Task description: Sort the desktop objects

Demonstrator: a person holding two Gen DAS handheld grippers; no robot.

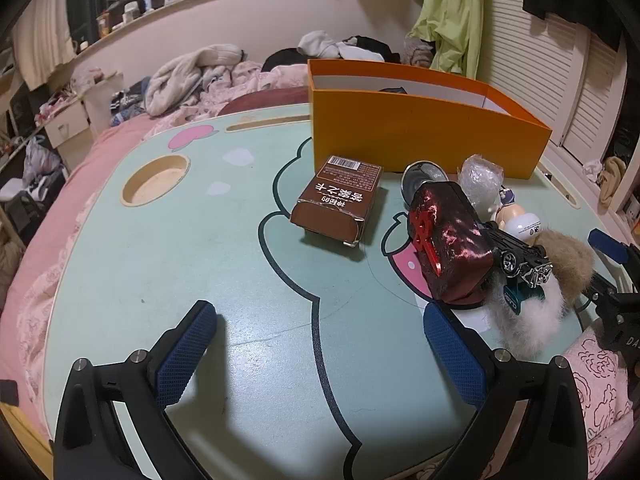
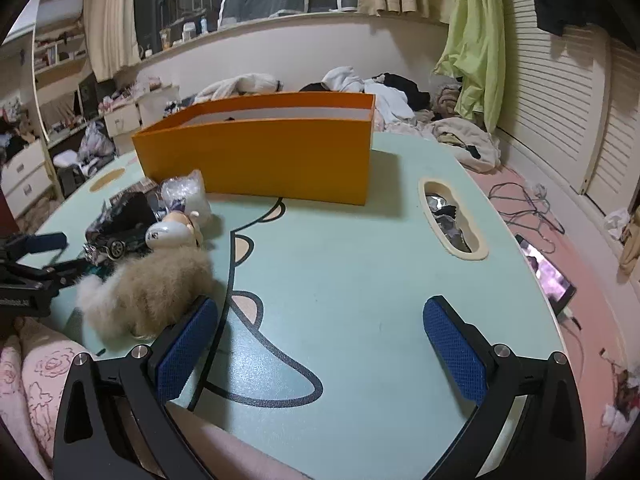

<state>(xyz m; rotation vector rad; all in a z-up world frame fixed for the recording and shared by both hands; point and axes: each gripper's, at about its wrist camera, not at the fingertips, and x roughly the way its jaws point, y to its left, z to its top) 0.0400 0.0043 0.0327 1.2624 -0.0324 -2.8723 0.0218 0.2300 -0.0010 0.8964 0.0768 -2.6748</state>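
Both claws, left gripper [image 1: 320,360] and right gripper [image 2: 320,356], stood wide apart w/ nothing between, low over table [image 1: 160,280]. Toys piled near front edge; orange box [image 1: 420,136] at back edge. Risk: fur ball [image 2: 152,288] touching right pad, could get nudged off the edge.

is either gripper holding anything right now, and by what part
Nothing is held. The left gripper and right gripper both stand open over the table.

On the desk [image 1: 160,280], seen from the left wrist, the open box [image 1: 420,136] stands at the far side, the carton [image 1: 340,204] lies just before it, and to the carton's right the wrapped block [image 1: 452,244], toy car [image 1: 520,260] and fur ball [image 1: 568,256] crowd together, touching.
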